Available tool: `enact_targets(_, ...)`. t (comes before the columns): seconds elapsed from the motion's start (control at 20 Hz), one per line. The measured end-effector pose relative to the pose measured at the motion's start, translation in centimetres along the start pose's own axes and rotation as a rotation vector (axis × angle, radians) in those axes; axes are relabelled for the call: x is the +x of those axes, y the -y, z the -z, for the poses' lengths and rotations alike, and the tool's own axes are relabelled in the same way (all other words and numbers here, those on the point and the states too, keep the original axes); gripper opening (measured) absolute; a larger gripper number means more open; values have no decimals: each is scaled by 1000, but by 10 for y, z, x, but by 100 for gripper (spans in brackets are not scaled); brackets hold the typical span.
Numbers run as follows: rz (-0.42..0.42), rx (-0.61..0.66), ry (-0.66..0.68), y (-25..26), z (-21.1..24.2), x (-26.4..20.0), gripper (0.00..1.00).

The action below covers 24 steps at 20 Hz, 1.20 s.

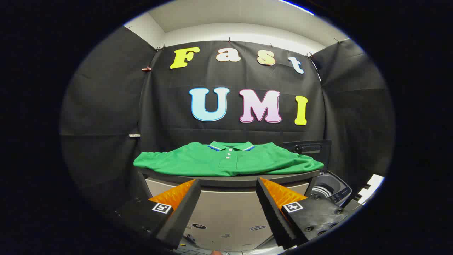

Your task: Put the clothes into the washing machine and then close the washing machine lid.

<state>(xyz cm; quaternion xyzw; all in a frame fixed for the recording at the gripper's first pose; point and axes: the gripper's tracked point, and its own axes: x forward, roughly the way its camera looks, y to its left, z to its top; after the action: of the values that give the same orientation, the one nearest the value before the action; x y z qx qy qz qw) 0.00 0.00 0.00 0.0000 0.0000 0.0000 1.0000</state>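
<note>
A green polo shirt [228,161] lies spread flat on a grey table top [230,180], collar toward the booth wall, beyond my fingers and a little above them. My gripper [228,184] is open, with nothing between its fingers; it sits in front of the table's near edge. To the right of the table, lower down, stands a small washing machine [331,191] with its dark lid [308,148] raised upright behind the round drum opening.
The table's pale front panel [226,209] faces me between the fingers. Black cloth walls close in the booth at the back and on both sides. A strip of floor with round marks [230,233] lies below the fingers.
</note>
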Motion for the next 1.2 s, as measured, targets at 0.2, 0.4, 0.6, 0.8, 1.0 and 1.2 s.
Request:
enact_targets(0.2, 2, -6, 6, -1, -4, 3, 98)
enact_targets(0.4, 3, 5, 5, -3, -5, 5, 98)
enact_targets(0.6, -3, -1, 4, -5, -7, 6, 98)
enact_targets(0.8, -16, 3, 1, -8, -15, 11, 98)
enact_targets(1.0, -9, 31, -2, -8, -26, 25, 98)
enact_targets(1.2, -7, 38, -9, -8, -40, 46, 98)
